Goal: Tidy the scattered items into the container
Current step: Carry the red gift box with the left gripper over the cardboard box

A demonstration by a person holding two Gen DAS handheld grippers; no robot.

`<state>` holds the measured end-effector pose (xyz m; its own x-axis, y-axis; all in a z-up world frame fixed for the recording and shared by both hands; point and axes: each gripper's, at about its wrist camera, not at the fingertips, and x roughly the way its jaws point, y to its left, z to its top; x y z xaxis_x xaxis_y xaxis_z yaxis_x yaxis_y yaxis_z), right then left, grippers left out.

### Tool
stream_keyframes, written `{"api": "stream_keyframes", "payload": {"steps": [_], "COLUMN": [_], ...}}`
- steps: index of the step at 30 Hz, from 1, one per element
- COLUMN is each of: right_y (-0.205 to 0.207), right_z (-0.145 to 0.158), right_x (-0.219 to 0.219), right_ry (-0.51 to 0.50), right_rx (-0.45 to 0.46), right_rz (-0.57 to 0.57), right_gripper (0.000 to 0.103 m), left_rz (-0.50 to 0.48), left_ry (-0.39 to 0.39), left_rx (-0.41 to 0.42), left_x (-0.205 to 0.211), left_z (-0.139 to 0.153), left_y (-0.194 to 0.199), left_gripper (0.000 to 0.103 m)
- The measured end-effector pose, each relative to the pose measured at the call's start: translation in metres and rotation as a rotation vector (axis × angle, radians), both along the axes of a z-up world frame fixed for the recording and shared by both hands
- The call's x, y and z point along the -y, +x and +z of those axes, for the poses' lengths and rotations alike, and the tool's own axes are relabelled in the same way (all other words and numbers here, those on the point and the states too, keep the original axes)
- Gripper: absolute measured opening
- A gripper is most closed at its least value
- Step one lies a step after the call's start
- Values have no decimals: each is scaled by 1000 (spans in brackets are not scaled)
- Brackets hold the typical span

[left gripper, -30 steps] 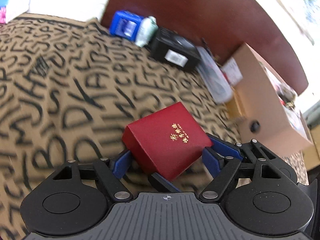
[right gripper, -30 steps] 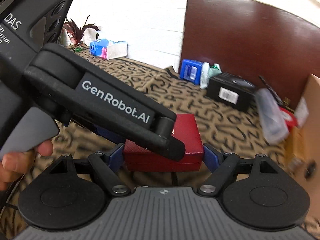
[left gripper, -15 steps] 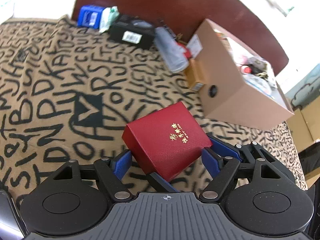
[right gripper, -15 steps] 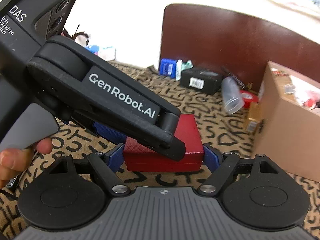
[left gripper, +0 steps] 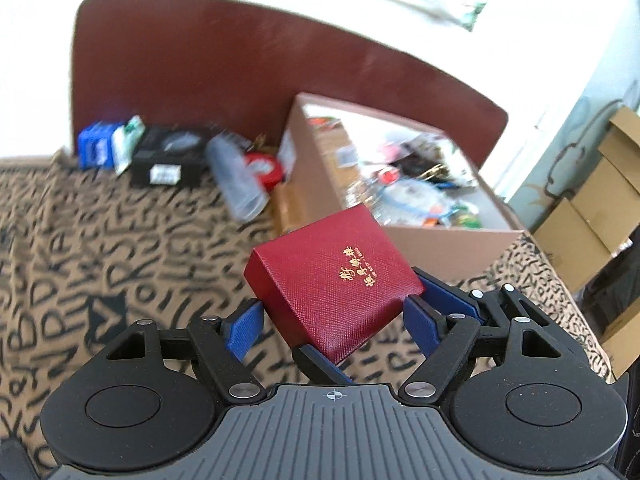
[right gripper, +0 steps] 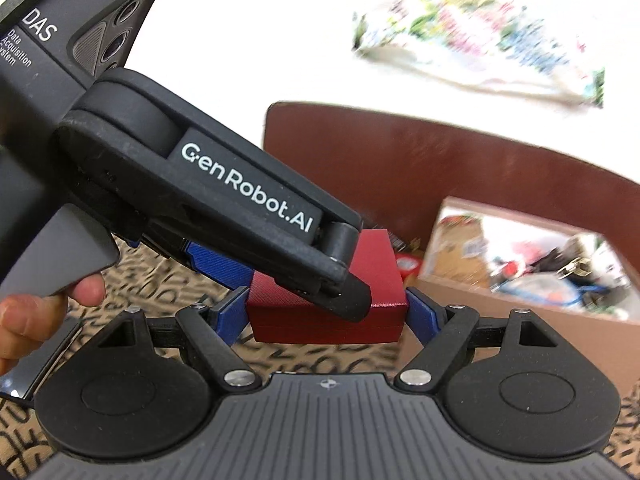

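Observation:
A red box with gold lettering (left gripper: 336,280) is held between both grippers above the patterned cloth. My left gripper (left gripper: 334,316) is shut on its sides, blue pads (left gripper: 244,330) touching it. In the right wrist view the red box (right gripper: 328,316) sits between my right gripper's (right gripper: 326,312) blue pads, which press its two ends. The left gripper's black body (right gripper: 208,200) crosses over the box there. The open cardboard box (left gripper: 400,236) holding several small items stands just beyond the red box, and also shows in the right wrist view (right gripper: 520,332).
A blue box (left gripper: 94,146), a black box (left gripper: 168,160), a clear plastic cup on its side (left gripper: 238,188) and a red roll (left gripper: 264,168) lie along the dark red headboard (left gripper: 240,68). Stacked cardboard boxes (left gripper: 592,216) stand at the right. A phone (right gripper: 36,360) lies at lower left.
Both grippers have carried the red box up and right, toward the open cardboard box, which now fills more of both views. The grip on the red box is unchanged.

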<state>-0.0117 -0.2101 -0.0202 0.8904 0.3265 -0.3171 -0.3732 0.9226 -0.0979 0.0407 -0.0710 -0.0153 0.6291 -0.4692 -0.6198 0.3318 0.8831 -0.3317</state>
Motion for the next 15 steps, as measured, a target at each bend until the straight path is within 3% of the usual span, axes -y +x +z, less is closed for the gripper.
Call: {"api": "stream_keyframes", "payload": {"steps": [8, 15], "right_y": [25, 53], "right_z": [20, 19], "right_x": [32, 55], "right_ry": [42, 65], "right_rx": [84, 96], "right_rz": [-125, -210], "right_gripper": [84, 84], "left_rz": [-105, -168], "left_ry": [28, 38], "left_rx": [102, 122], "left_x": [49, 78], "left_z": [33, 36], "left_y": [33, 72], "left_gripper": [78, 78]}}
